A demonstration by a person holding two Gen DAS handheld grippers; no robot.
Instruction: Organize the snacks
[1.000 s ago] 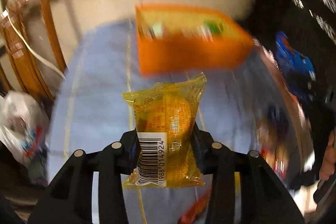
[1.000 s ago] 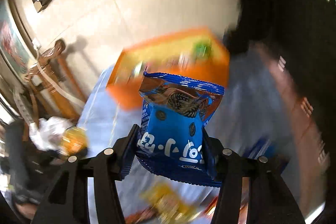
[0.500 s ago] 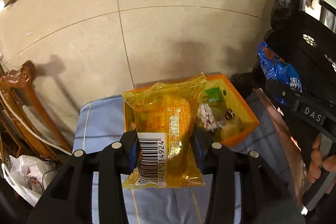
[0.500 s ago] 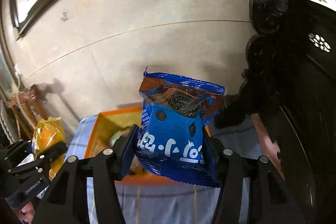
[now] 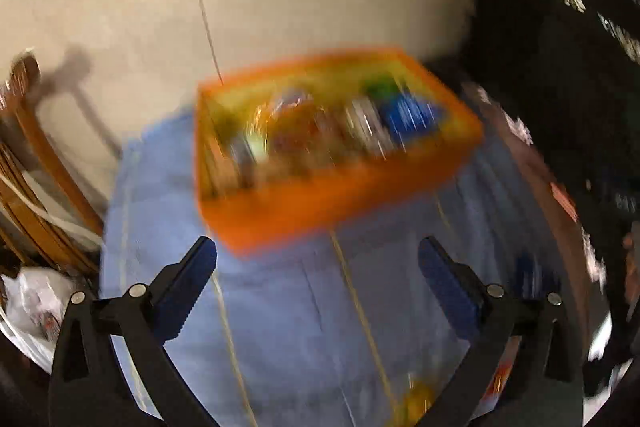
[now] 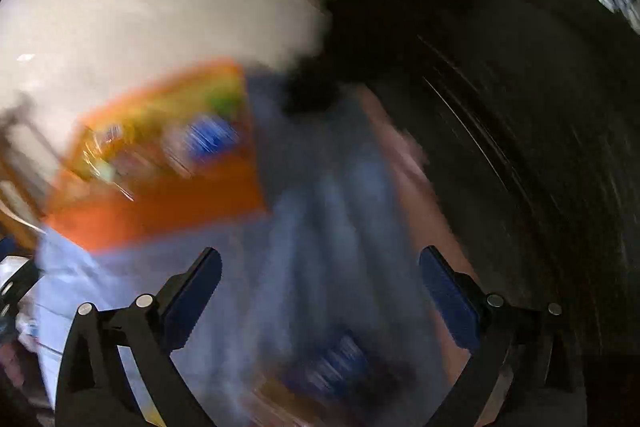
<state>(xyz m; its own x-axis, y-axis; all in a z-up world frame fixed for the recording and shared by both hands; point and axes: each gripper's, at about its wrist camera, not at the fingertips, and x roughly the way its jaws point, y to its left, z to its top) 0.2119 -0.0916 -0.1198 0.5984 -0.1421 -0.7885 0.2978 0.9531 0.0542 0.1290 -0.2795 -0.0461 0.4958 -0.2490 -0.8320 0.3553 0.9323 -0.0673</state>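
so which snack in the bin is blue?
The blue packet at the right end of the orange bin, just below the green one; its neighbours look yellow-orange.

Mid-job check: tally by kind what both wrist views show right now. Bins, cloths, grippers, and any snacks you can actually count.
Bin: 1, orange
Cloth: 1, blue
Grippers: 2, left gripper and right gripper, jaws opening, nothing between them
Snacks in bin: too blurred to count
Total: 4

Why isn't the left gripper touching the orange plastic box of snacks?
Apart. In the left wrist view, blue cloth shows between the opening, empty left gripper and the orange plastic box.
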